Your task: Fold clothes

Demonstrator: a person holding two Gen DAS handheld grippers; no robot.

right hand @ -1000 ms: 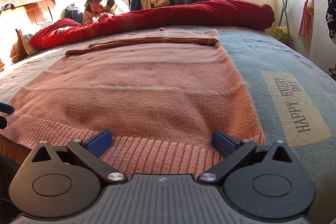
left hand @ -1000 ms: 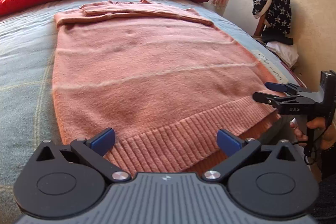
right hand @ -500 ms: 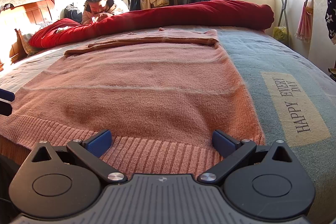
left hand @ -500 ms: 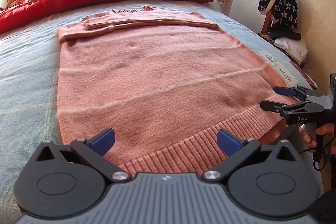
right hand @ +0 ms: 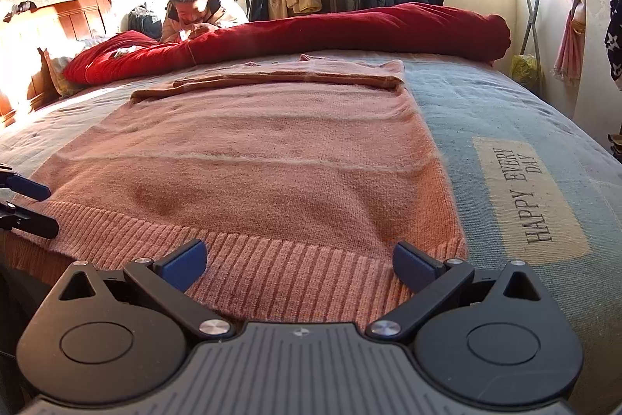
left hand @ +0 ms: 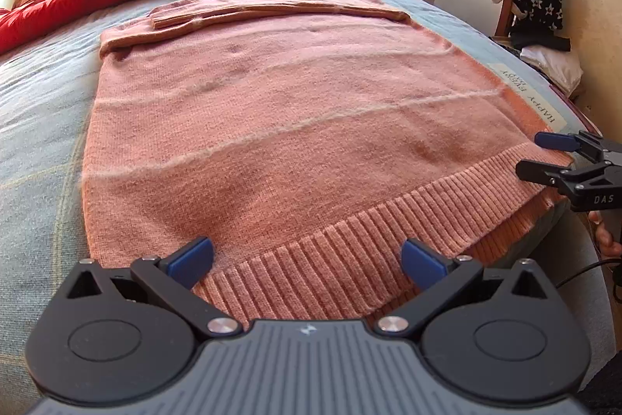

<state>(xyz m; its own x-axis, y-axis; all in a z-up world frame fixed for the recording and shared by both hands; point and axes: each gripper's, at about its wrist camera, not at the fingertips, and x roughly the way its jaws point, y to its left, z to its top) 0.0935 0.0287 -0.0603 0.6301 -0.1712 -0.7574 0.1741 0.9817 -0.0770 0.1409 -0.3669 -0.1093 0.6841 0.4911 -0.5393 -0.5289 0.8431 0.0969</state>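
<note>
Flat on the bed [left hand: 35, 127] (sleeves folded), sweater [left hand: 295, 127]; both claws gape.

Pink knit sweater [left hand: 303, 127] flat on bed, sleeves folded.

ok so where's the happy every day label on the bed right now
In the right wrist view the label sits on the blue bedspread, just right of the pink sweater and ahead-right of the right claw.
</note>
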